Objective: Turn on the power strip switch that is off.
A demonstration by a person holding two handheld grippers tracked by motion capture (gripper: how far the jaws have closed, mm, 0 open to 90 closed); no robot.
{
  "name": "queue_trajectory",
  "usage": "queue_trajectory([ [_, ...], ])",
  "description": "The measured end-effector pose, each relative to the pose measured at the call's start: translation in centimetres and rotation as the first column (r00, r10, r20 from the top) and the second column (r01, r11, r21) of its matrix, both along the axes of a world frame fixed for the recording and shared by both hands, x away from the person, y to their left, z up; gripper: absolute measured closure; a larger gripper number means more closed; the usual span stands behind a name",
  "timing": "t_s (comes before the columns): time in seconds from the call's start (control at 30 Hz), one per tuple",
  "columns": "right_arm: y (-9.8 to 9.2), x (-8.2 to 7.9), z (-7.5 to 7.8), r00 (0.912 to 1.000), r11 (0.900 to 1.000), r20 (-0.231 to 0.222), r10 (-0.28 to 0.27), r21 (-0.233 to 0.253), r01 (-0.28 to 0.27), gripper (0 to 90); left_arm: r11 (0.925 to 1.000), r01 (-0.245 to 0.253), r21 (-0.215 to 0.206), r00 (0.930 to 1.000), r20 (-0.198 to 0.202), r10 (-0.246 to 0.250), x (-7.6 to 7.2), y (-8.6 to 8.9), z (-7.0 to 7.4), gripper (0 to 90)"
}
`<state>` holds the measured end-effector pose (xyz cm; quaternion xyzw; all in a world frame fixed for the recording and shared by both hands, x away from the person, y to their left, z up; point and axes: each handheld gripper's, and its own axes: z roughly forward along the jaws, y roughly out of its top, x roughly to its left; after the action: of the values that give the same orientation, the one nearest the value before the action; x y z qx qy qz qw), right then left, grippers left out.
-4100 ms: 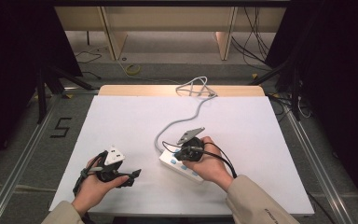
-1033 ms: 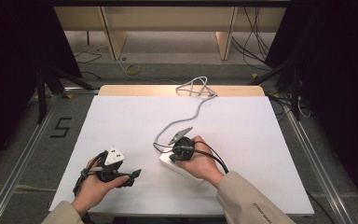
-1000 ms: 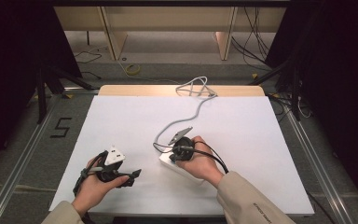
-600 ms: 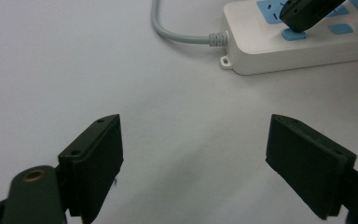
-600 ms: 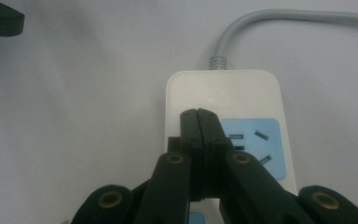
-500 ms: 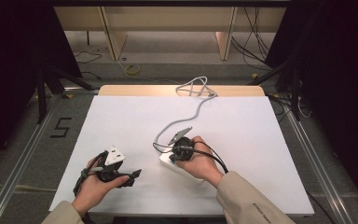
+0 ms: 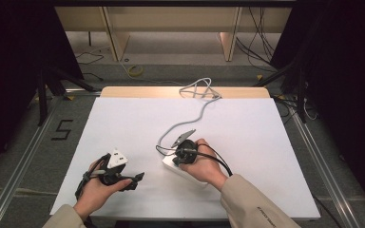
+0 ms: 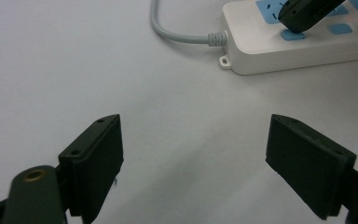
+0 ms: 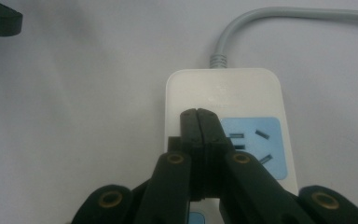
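The right gripper (image 9: 199,116), jaws pressed together, is touching the white plastic power strip with blue sockets (image 9: 242,98) mid-table; the left gripper (image 8: 193,154) is resting spread nearby. A floor marking (image 7: 62,129) is reading "5".

The high view looks forward and down from above the person's side, taking in the whole white table (image 7: 266,142) from afar. The left gripper view (image 8: 196,158) skims low across the tabletop toward the power strip (image 8: 303,42). The right gripper view (image 9: 199,126) looks steeply down, very close on that strip (image 9: 242,93). All 3 views share the strip (image 7: 178,167) and its grey cord (image 7: 190,118).
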<state>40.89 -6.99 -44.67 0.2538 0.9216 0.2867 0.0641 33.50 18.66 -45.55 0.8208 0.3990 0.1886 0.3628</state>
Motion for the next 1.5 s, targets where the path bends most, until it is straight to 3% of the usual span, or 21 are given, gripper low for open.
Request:
queue_trajectory([
  [0.5, 0.01, 0.11, -0.06, 0.9998, 1.0, -0.017, -0.011, 0.004, 0.011, 90.0, 1.0, 0.001, 0.001, 1.0, -0.003, -0.001, -0.01, -0.06, -0.01, 18.5],
  [1.5, 0.6, -0.28, -0.02, 0.9998, 0.999, 0.015, -0.011, -0.039, 0.012, 90.0, 1.0, 0.0, 0.0, 1.0, 0.001, 0.0, -0.12, -0.15, 0.1, 18.7],
])
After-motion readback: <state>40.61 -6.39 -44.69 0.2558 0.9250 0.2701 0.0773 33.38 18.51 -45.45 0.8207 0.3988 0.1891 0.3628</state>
